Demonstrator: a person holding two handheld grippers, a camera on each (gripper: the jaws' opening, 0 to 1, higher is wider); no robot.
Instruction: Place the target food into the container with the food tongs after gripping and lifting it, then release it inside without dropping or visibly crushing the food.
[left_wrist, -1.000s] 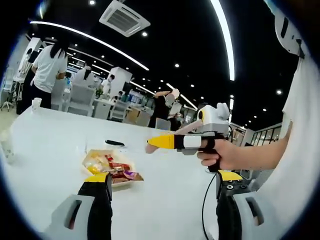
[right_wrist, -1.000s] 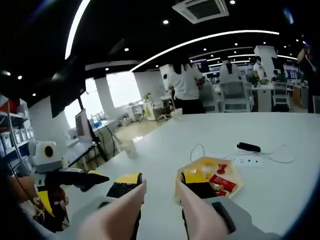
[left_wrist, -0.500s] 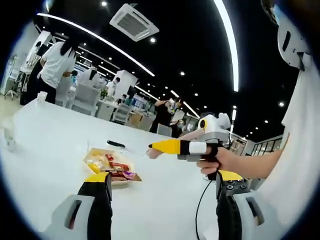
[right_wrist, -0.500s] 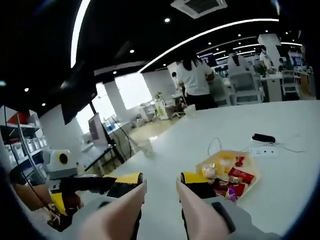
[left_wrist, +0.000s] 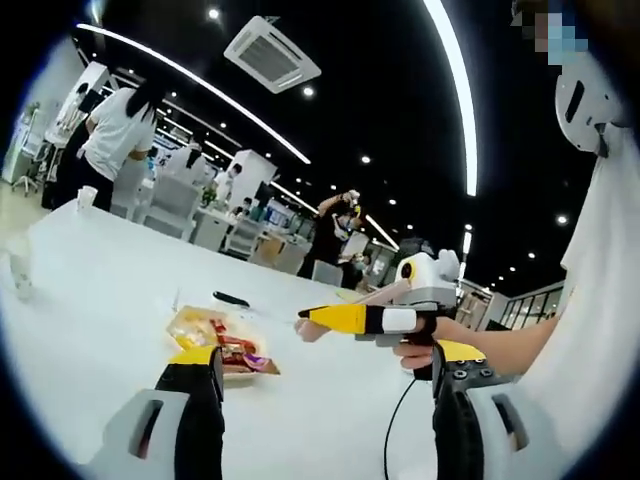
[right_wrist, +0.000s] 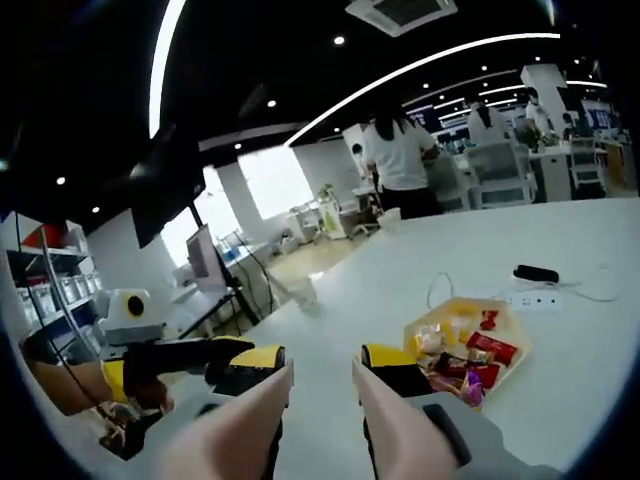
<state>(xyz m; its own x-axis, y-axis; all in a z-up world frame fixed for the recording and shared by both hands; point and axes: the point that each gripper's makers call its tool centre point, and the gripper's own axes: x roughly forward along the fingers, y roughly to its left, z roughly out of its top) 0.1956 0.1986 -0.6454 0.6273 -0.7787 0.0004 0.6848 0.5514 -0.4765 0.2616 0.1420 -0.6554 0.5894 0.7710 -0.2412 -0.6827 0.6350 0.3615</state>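
Left gripper (left_wrist: 320, 375): my jaws stand wide apart with nothing between them, raised above the white table (left_wrist: 90, 270).
Right gripper (right_wrist: 320, 372): I see two pale tong arms (right_wrist: 235, 425) running up along my jaws, which close on them; the tips stand a narrow gap apart and carry no food.
Right gripper from the left gripper view: it comes in from the right (left_wrist: 345, 319), held level by a hand (left_wrist: 425, 350), its yellow tip pointing left, above the table and to the right of the tray.
Left gripper from the right gripper view: it sits at the lower left (right_wrist: 190, 355), a hand (right_wrist: 65, 385) gripping it, well apart from the tray.
Food tray (left_wrist: 190, 318): a shallow yellow tray on the table, just above and right of my left jaw tip in the left gripper view; just right of my right jaw tip in the right gripper view (right_wrist: 505, 325).
Target food: wrapped snacks (right_wrist: 470, 355) in red, yellow and purple lie heaped in the tray; I cannot tell which one is the target.
Food against jaws: all of it lies on the tray, beyond and beside the tips, touching neither gripper.
Beyond the tray: a black oblong object (right_wrist: 537, 273) and a white power strip (right_wrist: 533, 298) with its cable.
Background: a person in a white shirt (right_wrist: 398, 160) stands at the far table edge.
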